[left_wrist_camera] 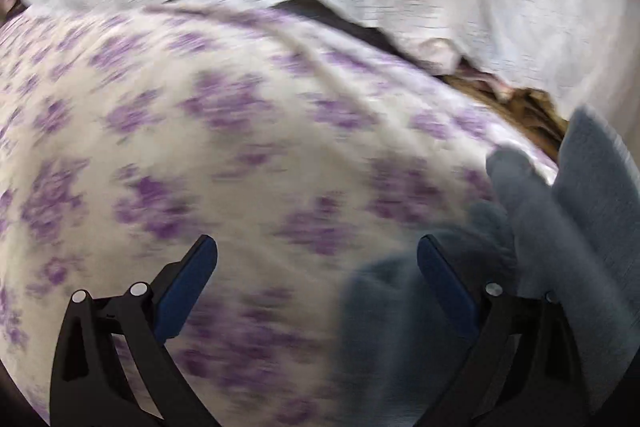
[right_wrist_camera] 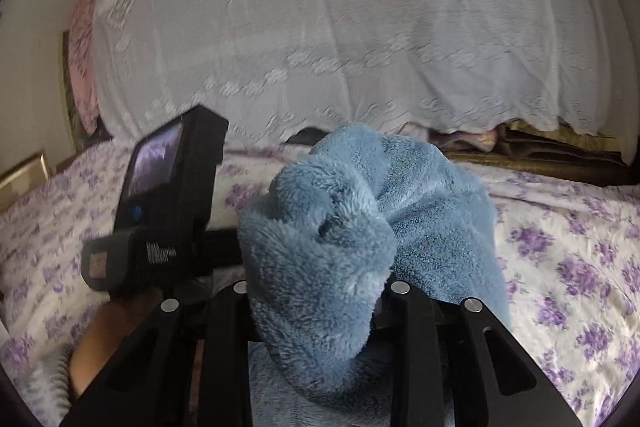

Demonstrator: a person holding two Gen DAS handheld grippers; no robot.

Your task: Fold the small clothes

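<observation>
Between the right gripper [right_wrist_camera: 320, 291] bunches a clamped blue fleece [right_wrist_camera: 352, 211]; left gripper [left_wrist_camera: 316, 259] spread beside it

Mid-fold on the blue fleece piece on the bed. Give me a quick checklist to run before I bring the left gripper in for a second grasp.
1. Right gripper holding the blue fleece garment: ok, fabric is bunched between its fingers.
2. Left gripper open and unloaded: ok, jaws apart, nothing between them.
3. Garment within the left gripper's view: ok, it lies by the right finger.
4. A clean edge or corner to grab: cannot tell, the fleece is crumpled and the left view is blurred.
5. Floral bedsheet flat under the work: ok.
6. Left gripper steady: not ok, motion blur.
</observation>
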